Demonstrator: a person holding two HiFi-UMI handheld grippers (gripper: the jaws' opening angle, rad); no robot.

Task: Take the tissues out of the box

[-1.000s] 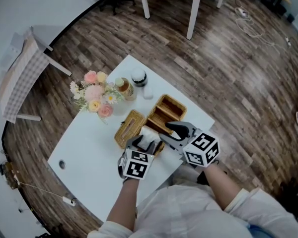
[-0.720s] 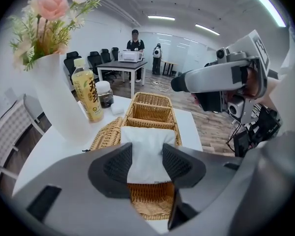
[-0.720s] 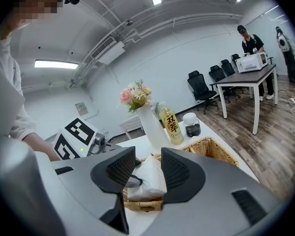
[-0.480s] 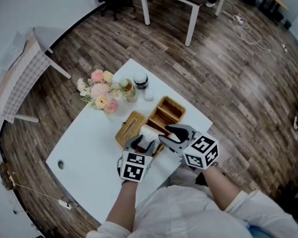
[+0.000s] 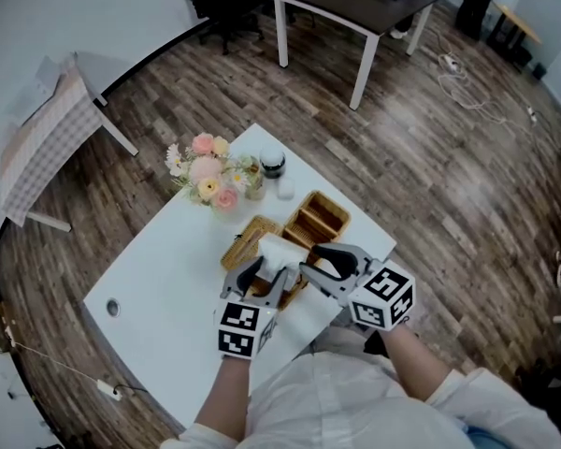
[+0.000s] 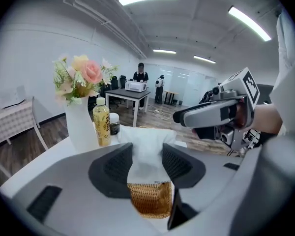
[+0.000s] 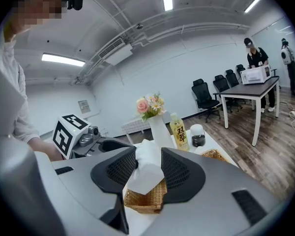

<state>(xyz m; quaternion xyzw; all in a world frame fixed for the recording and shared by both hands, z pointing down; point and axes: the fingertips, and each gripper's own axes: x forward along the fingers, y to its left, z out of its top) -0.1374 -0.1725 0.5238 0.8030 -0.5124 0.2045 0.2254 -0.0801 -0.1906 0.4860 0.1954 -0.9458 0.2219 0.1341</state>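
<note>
Left claw (image 6: 147,144): clamped on the white tissues (image 6: 146,166), with both pads pressed into the soft pack.
Right claw (image 7: 147,151): clamped on the same tissues from the opposite side, facing the left claw.
Tissues: held just above the wicker box (image 6: 148,200). Whether the lower end has cleared the rim I cannot tell.
Location: near the bench (image 5: 168,297) edge closest to the person, toward its right corner.
Why two grips: probably because a limp pack would sag or fan out from a single pinch. Opposed holds keep it together and upright.
Box: sits on the bench beneath the tissues with neither claw on it, so it could lift with a snagged pack.
Flowers (image 5: 206,171), bottle (image 6: 102,122), jar (image 5: 272,164): grouped toward the far corner, well apart from the lift.
Stage: the lift looks partly done, with setting down still ahead.
</note>
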